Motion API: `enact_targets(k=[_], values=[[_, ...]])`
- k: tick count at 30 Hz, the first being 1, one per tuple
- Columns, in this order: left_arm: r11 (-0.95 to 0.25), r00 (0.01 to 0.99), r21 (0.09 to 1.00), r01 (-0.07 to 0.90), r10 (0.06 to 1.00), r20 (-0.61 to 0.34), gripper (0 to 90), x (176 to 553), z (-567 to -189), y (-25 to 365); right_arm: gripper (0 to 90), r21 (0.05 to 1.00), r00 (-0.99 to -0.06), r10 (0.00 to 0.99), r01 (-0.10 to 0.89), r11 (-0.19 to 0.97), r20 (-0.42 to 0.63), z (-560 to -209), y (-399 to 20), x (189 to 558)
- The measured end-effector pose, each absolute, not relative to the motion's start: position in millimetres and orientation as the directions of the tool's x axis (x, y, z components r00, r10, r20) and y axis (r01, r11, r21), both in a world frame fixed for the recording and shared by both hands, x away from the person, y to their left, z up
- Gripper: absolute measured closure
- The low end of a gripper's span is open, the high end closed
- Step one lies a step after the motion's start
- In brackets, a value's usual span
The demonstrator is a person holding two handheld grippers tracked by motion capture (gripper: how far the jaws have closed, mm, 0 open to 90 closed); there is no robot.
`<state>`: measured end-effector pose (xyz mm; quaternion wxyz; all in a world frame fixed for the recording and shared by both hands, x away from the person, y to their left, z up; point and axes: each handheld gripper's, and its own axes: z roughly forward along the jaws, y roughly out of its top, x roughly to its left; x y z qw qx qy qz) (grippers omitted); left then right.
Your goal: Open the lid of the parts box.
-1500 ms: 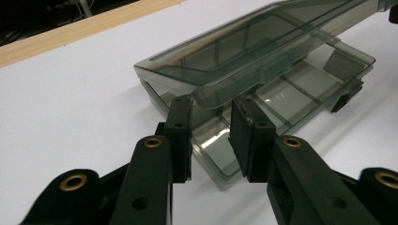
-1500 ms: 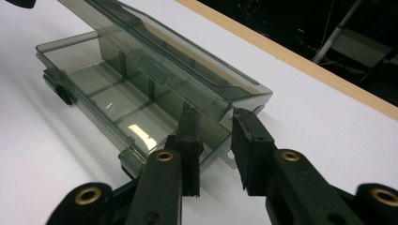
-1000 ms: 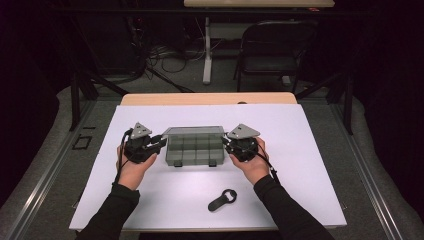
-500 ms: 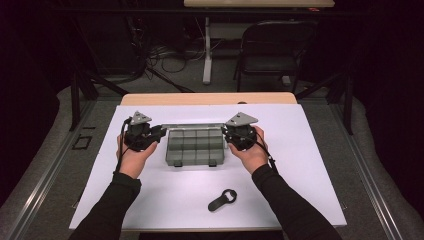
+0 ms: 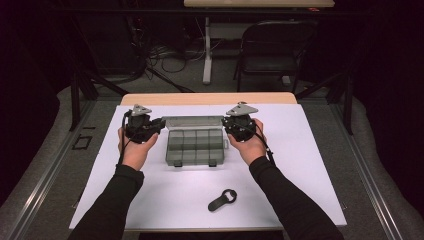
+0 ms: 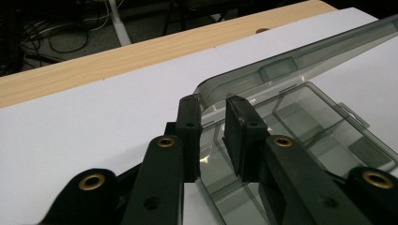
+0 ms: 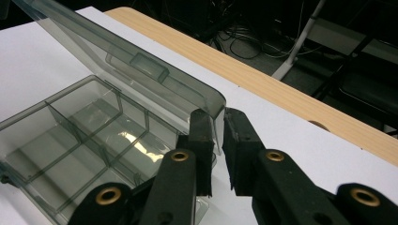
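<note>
A smoky clear plastic organizer box [image 5: 194, 147] lies mid-table with its empty compartments [image 7: 70, 131] exposed. Its hinged lid [image 5: 192, 121] stands raised along the far side. My left gripper [image 5: 159, 123] grips the lid's left corner; in the left gripper view the gripper [image 6: 213, 124] has its jaws straddling the lid [image 6: 291, 61] edge. My right gripper [image 5: 226, 122] is shut on the lid's right corner, and the right gripper view has the gripper [image 7: 217, 129] pinching the lid [image 7: 117, 51] rim between its jaws.
A black bottle opener [image 5: 221, 200] lies on the white table sheet [image 5: 310, 165] near the front, right of centre. A wooden table edge [image 5: 210, 98] runs behind the sheet. A chair [image 5: 275, 50] and cables stand on the floor beyond.
Both grippers moved away from me and up with the lid's corners. The lid swung from lying low on the box to standing raised at the back.
</note>
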<state>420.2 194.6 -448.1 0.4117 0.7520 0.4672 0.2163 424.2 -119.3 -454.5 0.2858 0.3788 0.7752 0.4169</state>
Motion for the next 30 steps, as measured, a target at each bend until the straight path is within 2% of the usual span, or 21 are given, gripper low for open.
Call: enact_targets(k=[30], values=[[-0.167,0.397,0.820,0.548,0.914,-0.079,84.2,452,-444,189,86.8,0.875,-0.468,0.882,0.401,0.271,-0.058,-450,-114,453]])
